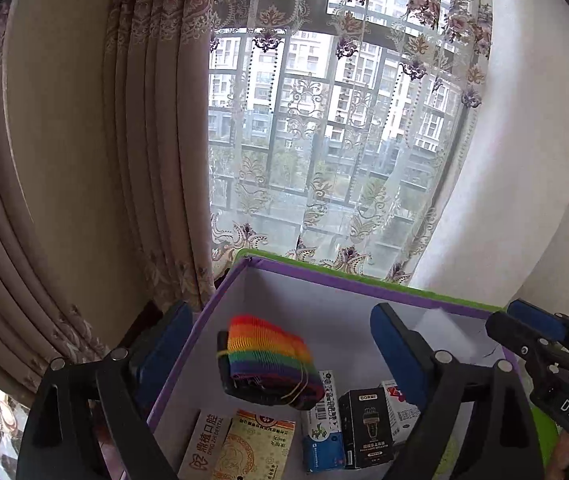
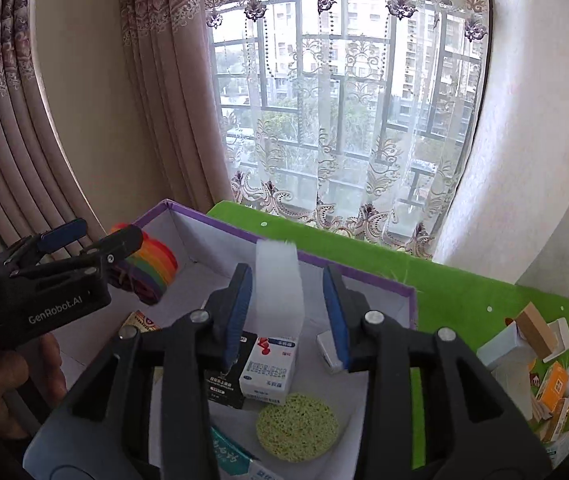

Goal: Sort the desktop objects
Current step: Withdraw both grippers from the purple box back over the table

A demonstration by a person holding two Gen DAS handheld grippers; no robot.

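Left gripper point(image 1: 280, 344): jaws wide apart above the storage box, pads clear of everything.
Rainbow strap roll point(image 1: 270, 360): between the left jaws but untouched by either pad, over the box's left side; whether it rests on the contents cannot be told.
Right gripper point(image 2: 288, 312): jaws apart, nothing clamped.
White foam block point(image 2: 279, 288): upright and blurred between the right jaws, a gap to each pad, above the box.
Storage box point(image 2: 324, 262): purple-rimmed with white inside, on a green mat point(image 2: 464, 292).
Box contents: black carton point(image 1: 368, 426), white medicine carton point(image 2: 270, 368), green round sponge point(image 2: 298, 428), toothpaste carton point(image 1: 322, 424).
Unsorted cartons point(image 2: 544, 360): heaped at the mat's right end, well apart from the box.
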